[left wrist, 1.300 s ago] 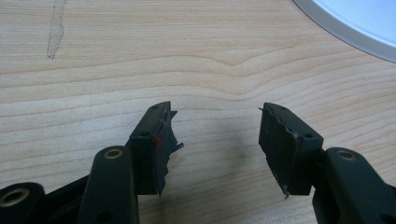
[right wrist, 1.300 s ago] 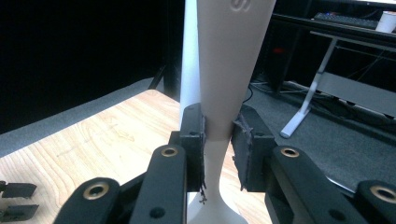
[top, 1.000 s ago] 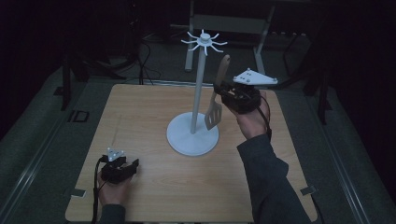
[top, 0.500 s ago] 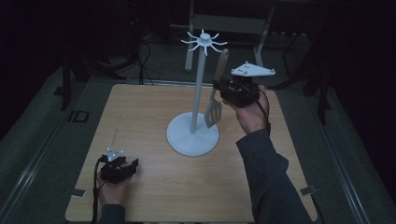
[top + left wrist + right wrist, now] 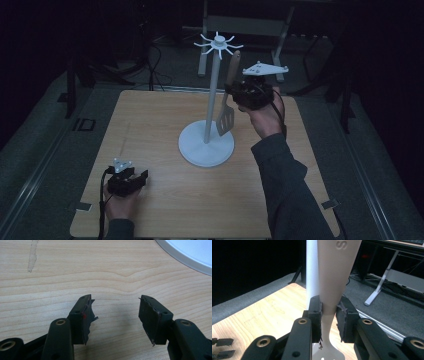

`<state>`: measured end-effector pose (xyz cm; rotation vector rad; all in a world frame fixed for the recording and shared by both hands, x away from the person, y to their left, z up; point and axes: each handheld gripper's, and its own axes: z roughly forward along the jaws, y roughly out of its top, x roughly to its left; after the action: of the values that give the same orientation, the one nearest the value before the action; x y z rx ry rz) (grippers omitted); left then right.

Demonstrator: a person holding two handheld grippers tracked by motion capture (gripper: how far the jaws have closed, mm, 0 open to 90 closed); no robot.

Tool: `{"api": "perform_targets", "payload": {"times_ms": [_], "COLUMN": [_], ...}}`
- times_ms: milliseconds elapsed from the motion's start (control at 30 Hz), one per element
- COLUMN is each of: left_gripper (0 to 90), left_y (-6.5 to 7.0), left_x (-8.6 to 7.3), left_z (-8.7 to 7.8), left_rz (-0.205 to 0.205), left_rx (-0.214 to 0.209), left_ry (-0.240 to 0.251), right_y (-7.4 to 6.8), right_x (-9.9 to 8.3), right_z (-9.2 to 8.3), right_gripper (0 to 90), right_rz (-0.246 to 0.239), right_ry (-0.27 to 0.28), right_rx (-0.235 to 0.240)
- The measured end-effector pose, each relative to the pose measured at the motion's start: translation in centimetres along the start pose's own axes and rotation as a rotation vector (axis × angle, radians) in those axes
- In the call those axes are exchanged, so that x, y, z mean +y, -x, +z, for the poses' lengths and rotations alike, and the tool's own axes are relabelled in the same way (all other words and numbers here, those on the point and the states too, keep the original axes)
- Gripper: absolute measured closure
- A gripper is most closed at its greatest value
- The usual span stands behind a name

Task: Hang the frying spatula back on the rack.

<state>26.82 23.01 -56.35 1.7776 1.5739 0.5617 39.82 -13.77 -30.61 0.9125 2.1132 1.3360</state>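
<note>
A white rack (image 5: 214, 95) with a round base (image 5: 206, 148) and short hooks at its top stands mid-table. My right gripper (image 5: 240, 94) is shut on a beige slotted spatula (image 5: 227, 102), held upright just right of the pole, handle near the hooks. In the right gripper view the jaws pinch the spatula's neck (image 5: 329, 307) with the pole (image 5: 312, 270) right behind it. My left gripper (image 5: 131, 181) rests open near the table's front left; in the left gripper view its fingers (image 5: 82, 315) stand apart over bare wood.
The wooden table (image 5: 150, 125) sits on dark floor with cables and a grey stand (image 5: 240, 25) behind it. The rack's base edge (image 5: 185, 252) shows at the top right of the left gripper view.
My right gripper has lifted the spatula higher and closer to the rack's pole, its handle now near the top hooks. The left gripper has stayed put.
</note>
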Motion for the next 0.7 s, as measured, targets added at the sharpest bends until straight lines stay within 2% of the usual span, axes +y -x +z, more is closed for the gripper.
{"api": "perform_targets", "payload": {"times_ms": [600,700], "left_gripper": [44.7,44.7], "left_y": [0.0,0.0], "left_x": [0.0,0.0], "left_z": [0.0,-0.1], "left_rz": [-0.004,-0.005], "left_rx": [-0.001,-0.001], "left_ry": [0.005,0.004], "right_y": [-0.1,-0.1], "right_x": [0.3,0.0], "right_z": [1.4,1.5], "right_gripper": [74.4,67.9], "right_rz": [0.007,0.003], "right_ry": [-0.022,-0.014], "right_rx": [0.001,-0.002]}}
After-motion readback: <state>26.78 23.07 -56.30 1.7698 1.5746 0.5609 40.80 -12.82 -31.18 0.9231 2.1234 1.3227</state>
